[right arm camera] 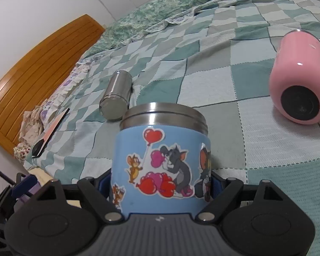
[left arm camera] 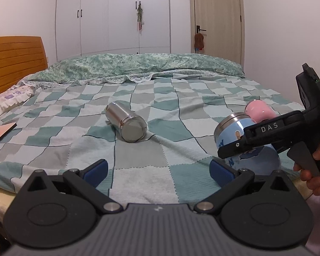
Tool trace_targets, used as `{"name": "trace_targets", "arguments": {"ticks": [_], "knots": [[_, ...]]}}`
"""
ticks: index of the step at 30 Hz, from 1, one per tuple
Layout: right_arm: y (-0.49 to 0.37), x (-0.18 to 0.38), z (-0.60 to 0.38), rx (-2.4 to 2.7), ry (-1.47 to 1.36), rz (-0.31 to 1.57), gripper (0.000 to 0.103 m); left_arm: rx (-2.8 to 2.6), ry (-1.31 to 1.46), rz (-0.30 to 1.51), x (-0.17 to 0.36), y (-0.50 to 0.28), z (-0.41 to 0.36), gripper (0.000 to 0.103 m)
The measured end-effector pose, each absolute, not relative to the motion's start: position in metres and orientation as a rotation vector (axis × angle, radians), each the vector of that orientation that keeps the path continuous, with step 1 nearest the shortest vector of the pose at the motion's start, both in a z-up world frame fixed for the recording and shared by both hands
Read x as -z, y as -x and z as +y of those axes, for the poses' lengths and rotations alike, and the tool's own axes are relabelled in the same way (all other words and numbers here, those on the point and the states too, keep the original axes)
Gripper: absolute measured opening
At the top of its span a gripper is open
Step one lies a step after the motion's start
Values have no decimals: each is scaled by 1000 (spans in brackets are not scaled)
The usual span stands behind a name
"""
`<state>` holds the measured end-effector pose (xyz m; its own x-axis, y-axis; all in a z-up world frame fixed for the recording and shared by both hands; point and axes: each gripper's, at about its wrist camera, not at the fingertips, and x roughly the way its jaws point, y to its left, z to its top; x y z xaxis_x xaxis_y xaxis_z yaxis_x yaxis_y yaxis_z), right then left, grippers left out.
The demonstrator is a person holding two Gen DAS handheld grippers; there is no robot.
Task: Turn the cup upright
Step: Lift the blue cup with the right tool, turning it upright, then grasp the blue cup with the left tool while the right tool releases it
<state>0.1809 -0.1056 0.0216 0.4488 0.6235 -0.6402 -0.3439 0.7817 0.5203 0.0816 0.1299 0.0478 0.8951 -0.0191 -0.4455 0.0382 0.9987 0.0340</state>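
A blue cup (right arm camera: 162, 160) with cartoon stickers and a steel rim sits between my right gripper's (right arm camera: 160, 183) blue pads, which are shut on its body. In the left wrist view the blue cup (left arm camera: 234, 132) is tilted, steel end pointing up and left, above the bed's near right part, with the right gripper (left arm camera: 264, 136) around it. A steel cup (left arm camera: 127, 123) lies on its side mid-bed; it also shows in the right wrist view (right arm camera: 116, 95). A pink cup (right arm camera: 298, 81) lies on its side at right. My left gripper (left arm camera: 159, 173) is open and empty over the blanket.
The checked green blanket (left arm camera: 138, 162) covers the bed. A green quilt (left arm camera: 138, 66) is bunched at the far side. A wooden headboard (left arm camera: 12, 61) and pillows (left arm camera: 8, 100) are at left. A pink flat object (left arm camera: 0, 134) lies at the left edge.
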Motion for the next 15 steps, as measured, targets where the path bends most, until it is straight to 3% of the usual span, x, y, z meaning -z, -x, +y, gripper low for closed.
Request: {"name": "trace_targets", "arguments": {"ticks": [4, 15], "knots": [[-169, -37, -114, -603, -249, 809, 103, 36, -44, 461, -50, -83, 122, 103], [-148, -59, -185, -551, -97, 517, 103, 89, -79, 470, -60, -100, 70, 103]]}}
